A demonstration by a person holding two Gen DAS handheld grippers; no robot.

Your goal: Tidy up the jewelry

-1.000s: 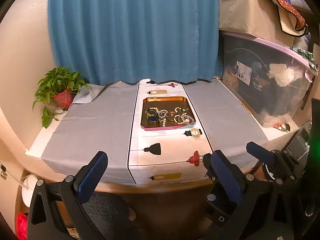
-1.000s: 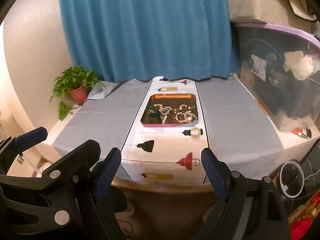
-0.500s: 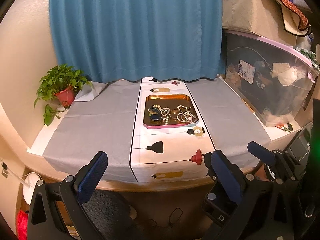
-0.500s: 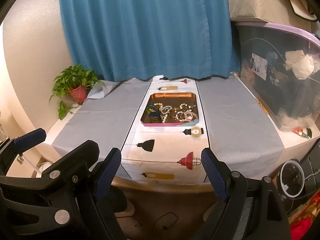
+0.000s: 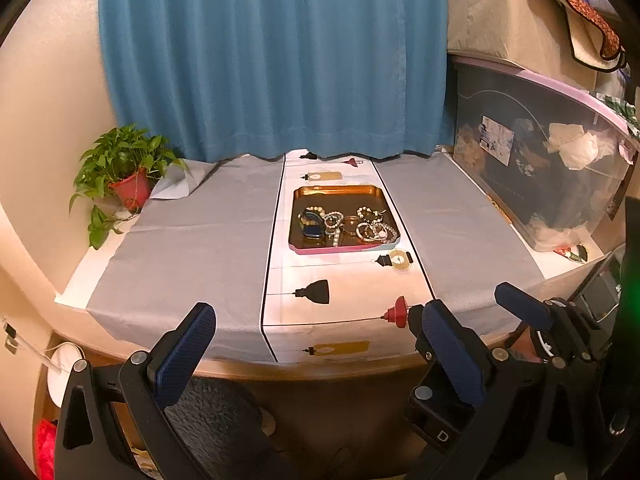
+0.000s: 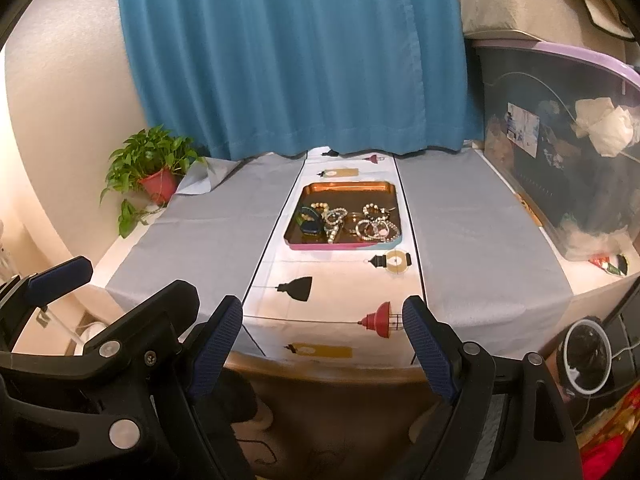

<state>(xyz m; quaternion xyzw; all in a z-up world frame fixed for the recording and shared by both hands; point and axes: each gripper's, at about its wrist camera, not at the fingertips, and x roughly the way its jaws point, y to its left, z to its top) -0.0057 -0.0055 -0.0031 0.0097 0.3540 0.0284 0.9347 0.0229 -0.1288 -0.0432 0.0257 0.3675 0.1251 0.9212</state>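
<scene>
A copper tray (image 5: 340,189) with a pink front rim sits mid-table on the white lantern-print runner (image 5: 344,280). In it lies a heap of jewelry (image 5: 349,225): bead bracelets, bangles and a dark blue piece. My left gripper (image 5: 316,315) hovers open and empty at the table's front edge, well short of the tray. The right gripper (image 6: 322,309) is also open and empty, just before the front edge, facing the same tray (image 6: 347,186) and jewelry (image 6: 352,222). Each view catches the other gripper's blue-padded finger (image 5: 518,306) (image 6: 60,280) at its side.
Grey cloth (image 5: 188,248) covers the table on both sides of the runner. A potted plant (image 5: 128,176) stands at the back left. A large clear storage bin (image 5: 540,168) with a fabric box (image 5: 508,20) on it fills the right. A blue curtain (image 5: 272,60) hangs behind.
</scene>
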